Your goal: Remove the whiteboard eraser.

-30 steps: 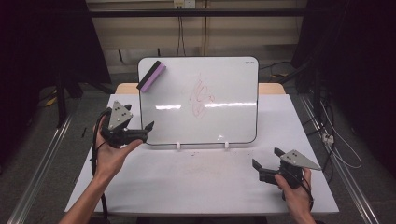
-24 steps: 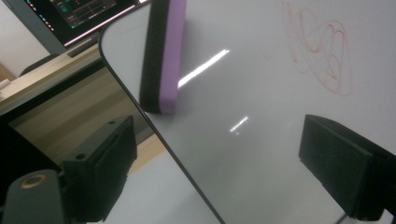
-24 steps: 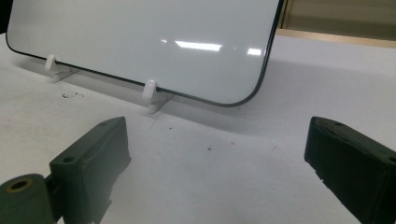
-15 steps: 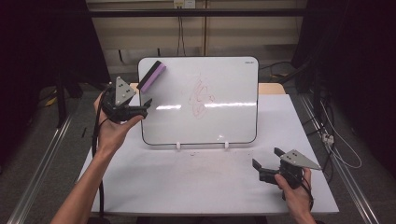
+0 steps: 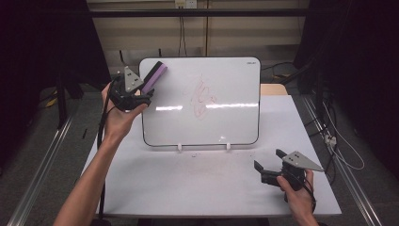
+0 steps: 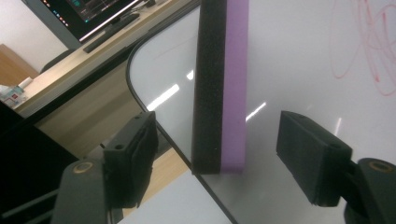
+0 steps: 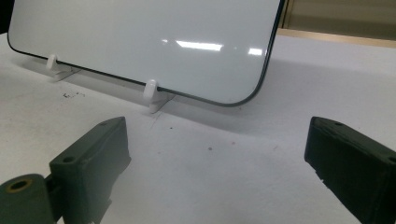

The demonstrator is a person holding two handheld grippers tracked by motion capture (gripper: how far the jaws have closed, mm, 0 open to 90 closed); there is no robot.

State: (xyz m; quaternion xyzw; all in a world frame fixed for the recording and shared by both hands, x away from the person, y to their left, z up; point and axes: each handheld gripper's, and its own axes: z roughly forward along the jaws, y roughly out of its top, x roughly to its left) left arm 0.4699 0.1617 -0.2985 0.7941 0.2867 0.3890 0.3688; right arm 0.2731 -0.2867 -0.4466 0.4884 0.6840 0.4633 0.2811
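1. Up top in the high view: my left claw [image 5: 141, 96] is at the whiteboard's [image 5: 226, 117] upper-left corner, right by the purple-and-black eraser [image 5: 154, 77] stuck on the board. My right claw [image 5: 268, 165] sits low on the white surface [image 5: 188, 183], well apart from the board.
2. Left gripper view: the eraser [image 6: 222, 88] is between my jaws, gaps on both sides, no pad contact. Jaws have just been closing, not yet clenched. Red scribble [image 6: 369, 46] off to the side.
3. Right gripper view: right claw [image 7: 215, 158] released, jaws wide, nothing between them; board's lower edge and white feet [image 7: 152, 93] ahead.
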